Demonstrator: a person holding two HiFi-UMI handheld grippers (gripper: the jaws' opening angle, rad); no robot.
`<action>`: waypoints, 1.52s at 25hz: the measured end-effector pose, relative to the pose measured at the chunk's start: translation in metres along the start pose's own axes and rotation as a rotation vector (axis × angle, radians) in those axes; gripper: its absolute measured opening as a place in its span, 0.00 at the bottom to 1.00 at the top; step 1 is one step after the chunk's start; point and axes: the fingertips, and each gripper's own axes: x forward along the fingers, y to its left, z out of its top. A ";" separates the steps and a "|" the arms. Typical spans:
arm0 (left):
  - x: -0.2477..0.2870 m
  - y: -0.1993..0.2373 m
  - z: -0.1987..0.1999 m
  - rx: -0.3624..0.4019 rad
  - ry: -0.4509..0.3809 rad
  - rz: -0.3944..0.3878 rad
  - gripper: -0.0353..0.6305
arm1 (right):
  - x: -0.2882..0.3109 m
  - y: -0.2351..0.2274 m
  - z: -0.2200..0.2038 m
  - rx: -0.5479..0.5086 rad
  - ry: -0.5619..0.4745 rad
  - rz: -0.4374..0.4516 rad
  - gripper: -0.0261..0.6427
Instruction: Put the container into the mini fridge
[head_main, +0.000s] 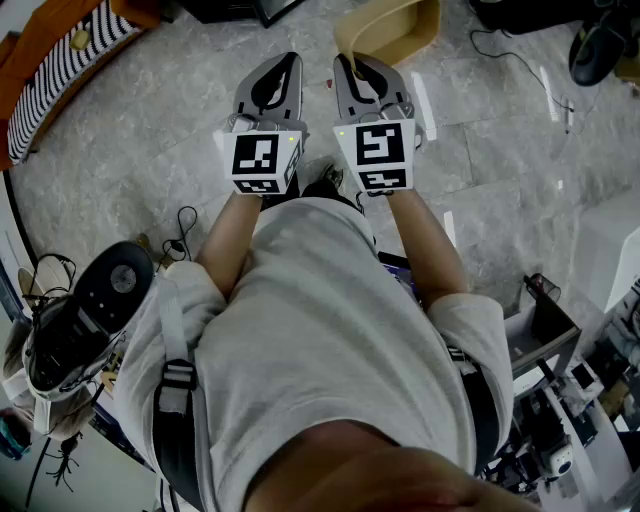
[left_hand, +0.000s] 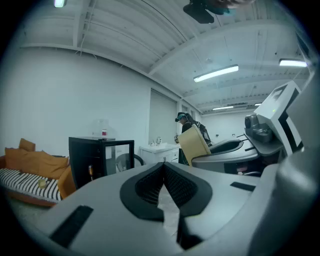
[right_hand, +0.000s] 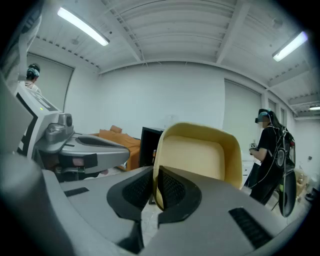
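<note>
In the head view, the person holds both grippers in front of the body, over a grey stone floor. The left gripper is empty. The right gripper is just beside it and grips the wall of a pale yellow container, which hangs in the air above the floor.

In the left gripper view, the jaws of the left gripper are pressed together with nothing between them. Far behind stands the black mini fridge, with an orange couch to its left. The container appears at the right, well apart from the fridge.

In the right gripper view, the right gripper pinches the left wall of the container, one jaw inside and one outside. The mini fridge is partly visible behind the container. A person stands at the right.
</note>
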 end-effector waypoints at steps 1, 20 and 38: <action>-0.001 0.003 -0.001 0.001 0.002 -0.001 0.07 | 0.003 0.003 0.001 0.001 0.000 0.002 0.11; -0.035 0.162 -0.033 -0.102 0.055 0.189 0.07 | 0.123 0.117 0.047 -0.127 0.027 0.217 0.11; -0.043 0.309 -0.047 -0.140 0.076 0.219 0.07 | 0.235 0.213 0.086 -0.242 0.115 0.350 0.11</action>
